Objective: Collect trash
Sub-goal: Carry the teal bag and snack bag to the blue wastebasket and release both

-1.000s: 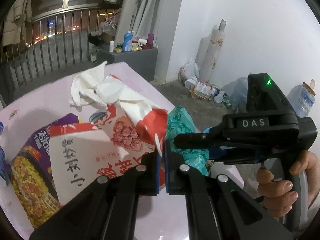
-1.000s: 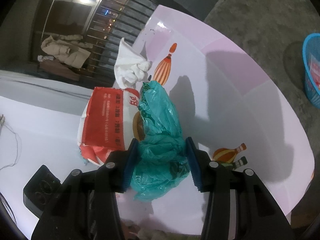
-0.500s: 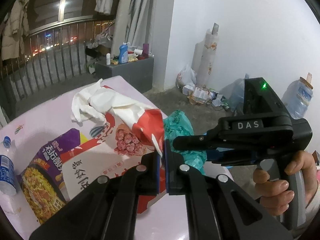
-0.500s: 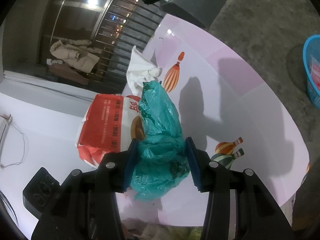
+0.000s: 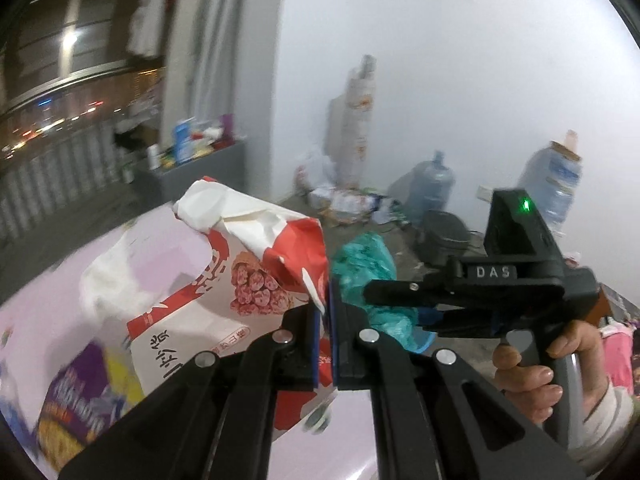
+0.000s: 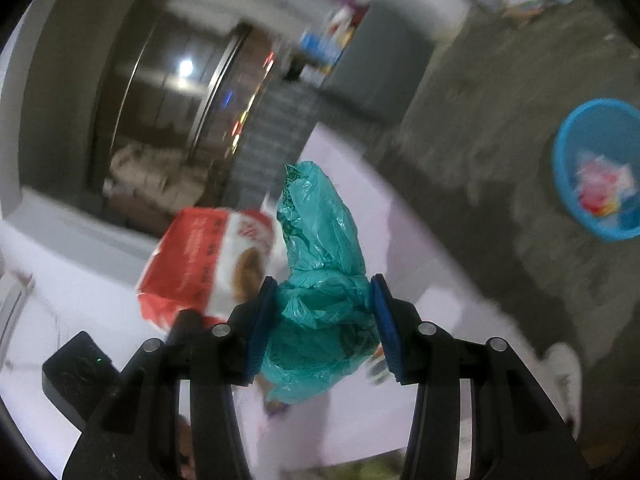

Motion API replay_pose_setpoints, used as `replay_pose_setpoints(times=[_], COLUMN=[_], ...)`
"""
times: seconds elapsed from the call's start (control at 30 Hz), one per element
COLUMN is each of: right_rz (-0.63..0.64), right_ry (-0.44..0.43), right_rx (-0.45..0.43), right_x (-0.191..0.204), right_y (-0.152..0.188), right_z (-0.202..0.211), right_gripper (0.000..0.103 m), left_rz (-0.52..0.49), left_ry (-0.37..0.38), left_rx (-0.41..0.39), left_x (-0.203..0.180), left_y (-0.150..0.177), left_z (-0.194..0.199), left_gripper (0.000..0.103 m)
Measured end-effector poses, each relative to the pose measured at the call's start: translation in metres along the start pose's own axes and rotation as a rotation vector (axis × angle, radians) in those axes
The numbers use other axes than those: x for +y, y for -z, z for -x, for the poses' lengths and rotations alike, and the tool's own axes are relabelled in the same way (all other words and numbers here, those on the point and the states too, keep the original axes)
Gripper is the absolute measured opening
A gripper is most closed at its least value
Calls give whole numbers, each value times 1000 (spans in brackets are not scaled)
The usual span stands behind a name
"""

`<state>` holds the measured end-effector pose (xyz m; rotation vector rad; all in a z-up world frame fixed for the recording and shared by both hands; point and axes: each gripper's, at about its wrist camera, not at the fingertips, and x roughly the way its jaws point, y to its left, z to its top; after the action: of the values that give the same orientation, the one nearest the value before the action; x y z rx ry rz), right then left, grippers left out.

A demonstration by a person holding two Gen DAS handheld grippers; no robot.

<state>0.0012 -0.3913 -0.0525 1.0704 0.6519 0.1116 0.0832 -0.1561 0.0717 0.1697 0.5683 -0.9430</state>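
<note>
My left gripper [image 5: 326,344] is shut on the edge of a red and white food wrapper [image 5: 224,292] and holds it above the pink table [image 5: 60,276]. My right gripper [image 6: 324,324] is shut on a crumpled teal plastic bag [image 6: 320,256], also held above the table [image 6: 404,248]. The wrapper shows in the right wrist view [image 6: 208,256], just left of the bag. The bag shows in the left wrist view [image 5: 364,264], just right of the wrapper. A blue trash basket [image 6: 576,136] with some trash in it stands on the floor at the right.
A purple noodle packet [image 5: 76,396] lies on the table at the lower left. Water jugs [image 5: 432,184] and a pile of litter [image 5: 348,200] stand by the white wall. A grey cabinet [image 5: 192,172] with bottles stands near the railing.
Both grippers have lifted and swung away from the table with the wrapper and the bag still held. The white tissue has dropped out of sight. The blue basket has come further into the right view.
</note>
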Motion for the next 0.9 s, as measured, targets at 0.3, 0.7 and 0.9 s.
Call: replay_pose_setpoints(times=[0.3,0.7,0.9], right_rz=[-199,-385,-342], right_ry=[212,364,585], right_rx=[-275,-267,-207], right_x=[-102,-220,-274], right_y=[-29,-65,-78], right_z=[83,64,41], right_gripper=[45,47,61], left_rz=[-27,-132,-102], left_ry=[299,427,286], left_rx=[155,450,491], left_x=[-57,-147,-160], left_y=[-59,-39,-25], left_z=[-116,-294,-345], left_gripper=[4,14,83])
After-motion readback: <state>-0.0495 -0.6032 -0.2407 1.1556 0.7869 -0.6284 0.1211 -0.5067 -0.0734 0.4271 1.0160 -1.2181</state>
